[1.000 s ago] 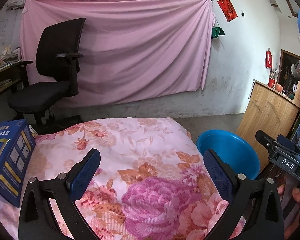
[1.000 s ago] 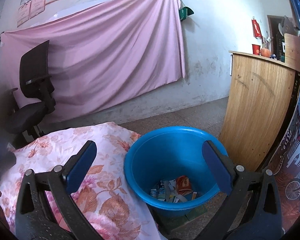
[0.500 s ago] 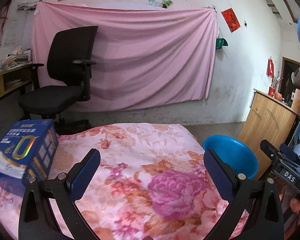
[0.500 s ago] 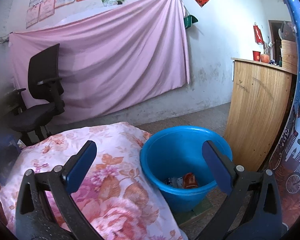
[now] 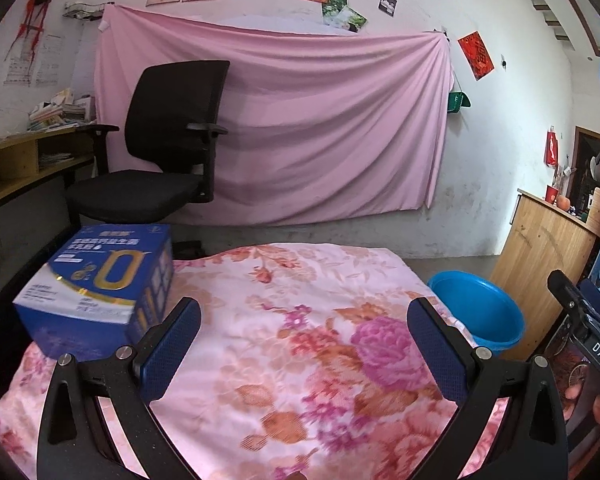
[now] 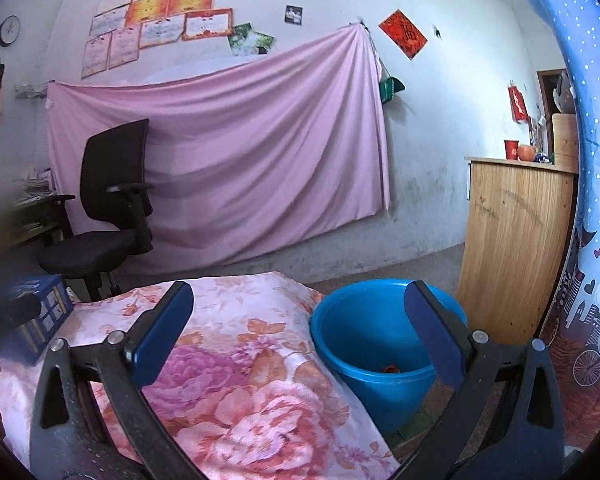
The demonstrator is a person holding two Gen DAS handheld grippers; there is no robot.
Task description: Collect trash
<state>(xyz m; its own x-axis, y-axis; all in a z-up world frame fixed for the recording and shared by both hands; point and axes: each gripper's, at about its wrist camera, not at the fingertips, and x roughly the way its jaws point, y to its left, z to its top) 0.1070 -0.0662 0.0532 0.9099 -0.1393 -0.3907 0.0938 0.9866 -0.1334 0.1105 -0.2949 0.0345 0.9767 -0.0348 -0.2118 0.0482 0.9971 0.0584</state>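
A blue basin (image 6: 380, 344) stands on the floor right of the floral-covered table (image 5: 300, 340); a bit of red trash (image 6: 390, 369) shows at its bottom. The basin also shows in the left wrist view (image 5: 480, 312). A blue carton (image 5: 100, 280) sits at the table's left edge, seen too in the right wrist view (image 6: 44, 316). My left gripper (image 5: 304, 344) is open and empty above the table's near side. My right gripper (image 6: 300, 336) is open and empty, over the table's right edge beside the basin.
A black office chair (image 5: 168, 160) stands behind the table before a pink sheet (image 5: 320, 132) on the wall. A wooden cabinet (image 6: 516, 248) stands right of the basin. A desk with papers (image 5: 28, 152) is at the far left.
Both grippers have pulled back and tilted up, so the table, carton and basin sit lower and farther in view and the basin's contents are mostly hidden. Both jaws stayed open.
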